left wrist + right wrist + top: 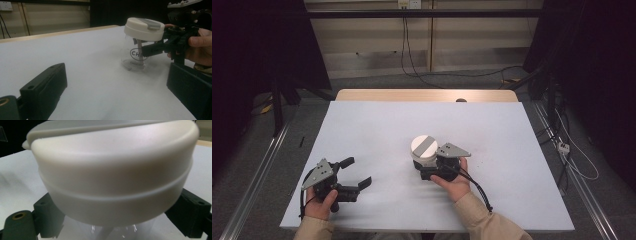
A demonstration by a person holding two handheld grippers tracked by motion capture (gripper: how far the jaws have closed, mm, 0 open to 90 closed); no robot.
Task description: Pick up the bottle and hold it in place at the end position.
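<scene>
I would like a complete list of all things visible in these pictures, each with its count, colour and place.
jar: one, clear glass with dark print, standing on the sheet between the right gripper's jaws
lid: one, cream-white with a grey strip, on top of the jar
sheet: one, white, covering the table
table: one, light wood, edge showing beyond the sheet
cables: several, dark, on the floor behind the table
left gripper: one, black, jaws open, at the sheet's near left
right gripper: one, black, jaws around the jar below the lid

The high view looks forward and down over the counter (377, 125). The left gripper view faces across toward the jar (136, 56), well ahead. The right gripper view sits just behind that jar.
</scene>
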